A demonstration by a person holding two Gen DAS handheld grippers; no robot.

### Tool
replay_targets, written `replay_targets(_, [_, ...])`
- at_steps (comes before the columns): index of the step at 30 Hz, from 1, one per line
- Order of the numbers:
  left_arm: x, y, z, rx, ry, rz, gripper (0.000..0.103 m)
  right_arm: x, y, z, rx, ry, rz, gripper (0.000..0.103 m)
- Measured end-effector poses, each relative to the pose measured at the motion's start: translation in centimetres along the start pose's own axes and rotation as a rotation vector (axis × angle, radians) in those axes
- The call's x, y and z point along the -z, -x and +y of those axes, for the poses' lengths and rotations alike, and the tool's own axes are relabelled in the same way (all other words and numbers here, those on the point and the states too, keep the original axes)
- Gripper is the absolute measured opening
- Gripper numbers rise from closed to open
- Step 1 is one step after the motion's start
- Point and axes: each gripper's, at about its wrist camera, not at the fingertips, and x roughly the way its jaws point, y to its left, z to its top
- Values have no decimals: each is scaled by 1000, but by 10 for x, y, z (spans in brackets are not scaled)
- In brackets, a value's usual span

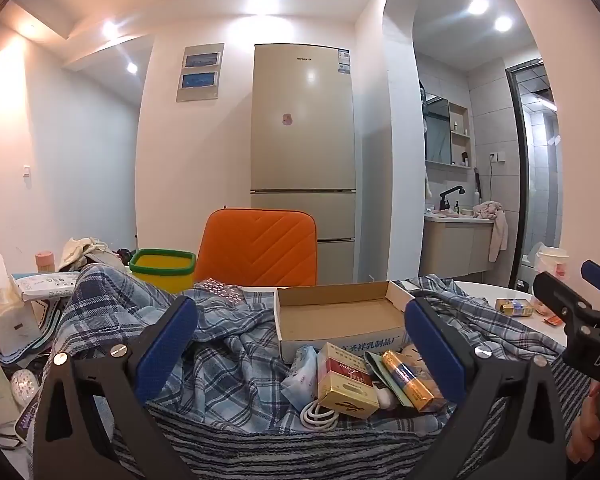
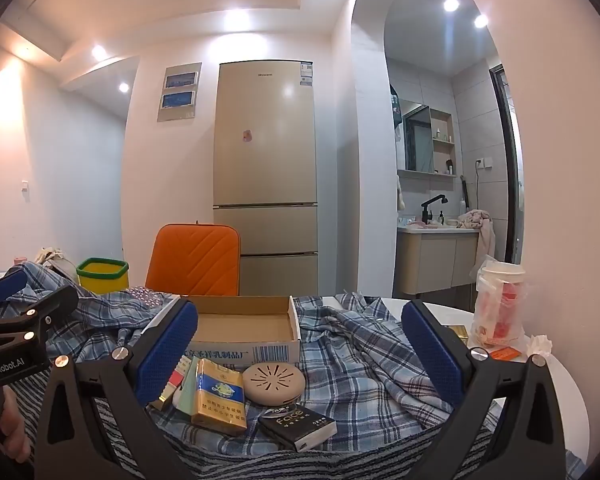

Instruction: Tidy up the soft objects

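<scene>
A blue plaid shirt lies crumpled across the table, also in the right wrist view. A grey striped towel lies at the near edge under it, and shows in the right wrist view. My left gripper is open and empty above the shirt. My right gripper is open and empty above the shirt; it also shows at the right of the left wrist view. The left gripper shows at the left of the right wrist view.
An open cardboard box sits on the shirt. Cigarette packs, a tissue pack and a round beige case lie in front of it. A yellow bin, orange chair, tissue box and bagged cup stand around.
</scene>
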Motion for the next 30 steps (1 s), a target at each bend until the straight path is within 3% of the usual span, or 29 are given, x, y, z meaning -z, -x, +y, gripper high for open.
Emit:
replay_targets(11, [0,1,7,19,-5,-20,103,0,0,1,0,0,1,103])
replay_targets(18, [0,9,-9,18,-53,-52,103,-1,0,0,0,0,-1,103])
replay_targets(30, [-1,10,-2,24,-23,-54,103,-1,0,0,0,-1,-1,103])
